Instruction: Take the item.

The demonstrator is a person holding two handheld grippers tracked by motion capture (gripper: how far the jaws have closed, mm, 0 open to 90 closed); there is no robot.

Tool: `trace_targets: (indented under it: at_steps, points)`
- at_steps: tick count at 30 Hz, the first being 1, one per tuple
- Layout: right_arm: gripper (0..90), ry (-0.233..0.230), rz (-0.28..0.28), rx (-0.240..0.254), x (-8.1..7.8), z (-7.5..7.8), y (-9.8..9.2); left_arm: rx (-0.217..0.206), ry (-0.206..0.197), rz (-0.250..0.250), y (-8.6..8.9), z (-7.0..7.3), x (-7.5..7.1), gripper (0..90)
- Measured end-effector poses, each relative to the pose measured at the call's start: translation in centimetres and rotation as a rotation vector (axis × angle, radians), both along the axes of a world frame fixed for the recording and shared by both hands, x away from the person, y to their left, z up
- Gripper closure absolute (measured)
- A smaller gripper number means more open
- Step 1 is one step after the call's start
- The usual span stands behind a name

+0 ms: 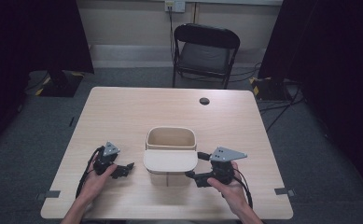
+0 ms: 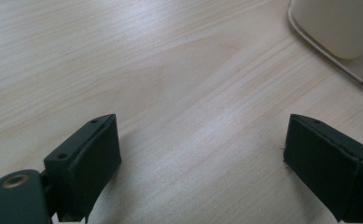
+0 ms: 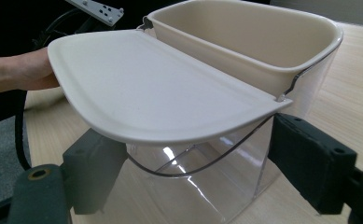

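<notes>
two grippers sat on a light wooden table, one in each of the person's hands. between them stood a cream bin with a see-through bottom part. its flat lid was swung open and stuck out toward the person, level over the table. a thin wire handle hung under the lid.

the left gripper lay on the table just left of the bin, apart from it. its jaws were wide open, with nothing but bare wood between them.

the right gripper was down low at the bin's right front corner. its jaws were wide open too. one black pad was close by the clear wall, under the lid's edge. i could not tell if it touched the bin. it held nothing.

a black folding chair stood behind the table.
</notes>
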State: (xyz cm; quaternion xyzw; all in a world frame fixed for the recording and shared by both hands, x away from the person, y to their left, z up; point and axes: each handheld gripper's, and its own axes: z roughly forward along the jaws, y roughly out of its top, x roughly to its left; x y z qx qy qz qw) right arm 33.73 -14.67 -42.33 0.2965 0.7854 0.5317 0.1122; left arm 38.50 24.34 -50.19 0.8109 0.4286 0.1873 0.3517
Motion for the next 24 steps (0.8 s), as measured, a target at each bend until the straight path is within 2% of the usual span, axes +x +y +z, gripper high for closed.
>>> trace_targets:
  at_steps: [13, 24]
  points:
    - [18.8, -0.016, -0.012, -0.007, 0.01, 0.17, 0.03, -0.002, 0.0, 0.001, -0.01, 0.0, 0.0, 10.2]
    - [19.1, -0.022, 0.0, -0.012, 0.27, 0.62, 0.06, -0.002, 0.0, 0.001, -0.01, -0.01, -0.01, 10.2]
